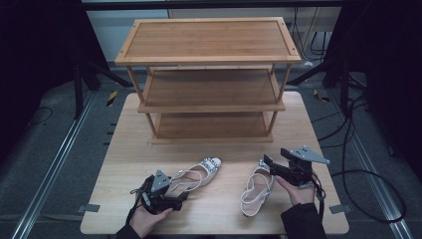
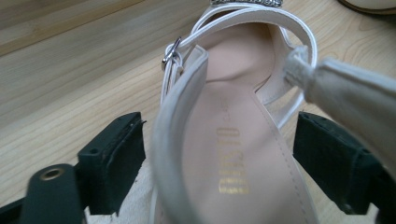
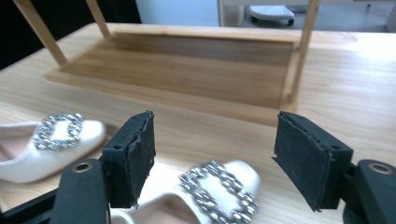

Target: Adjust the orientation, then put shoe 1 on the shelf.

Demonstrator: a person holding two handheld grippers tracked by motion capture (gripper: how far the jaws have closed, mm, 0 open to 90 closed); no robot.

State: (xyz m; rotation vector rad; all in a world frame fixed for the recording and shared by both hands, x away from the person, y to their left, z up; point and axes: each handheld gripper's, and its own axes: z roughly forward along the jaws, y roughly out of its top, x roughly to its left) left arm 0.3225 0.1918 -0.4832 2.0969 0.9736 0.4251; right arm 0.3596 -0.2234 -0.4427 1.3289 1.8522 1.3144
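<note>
Two white sandals with jewelled buckles lie on the wooden table [image 1: 124,164]. The left sandal [image 1: 196,175] points its toe toward the rack. My left gripper [image 1: 178,194] is open at its heel end. In the left gripper view the black pads [image 2: 114,161] stand on either side of the sandal's heel [image 2: 224,154], with gaps to both. The right sandal [image 1: 255,189] lies toe away from me. My right gripper [image 1: 265,163] hovers open over its toe. In the right gripper view its buckle [image 3: 218,191] sits below and between the pads [image 3: 135,156].
A three-tier wooden shoe rack [image 1: 209,79] stands at the back of the table, its bottom shelf [image 3: 187,70] straight ahead of the right gripper. The other sandal's toe [image 3: 56,140] lies to the left in the right gripper view. Cables trail on the floor at the right [image 1: 368,184].
</note>
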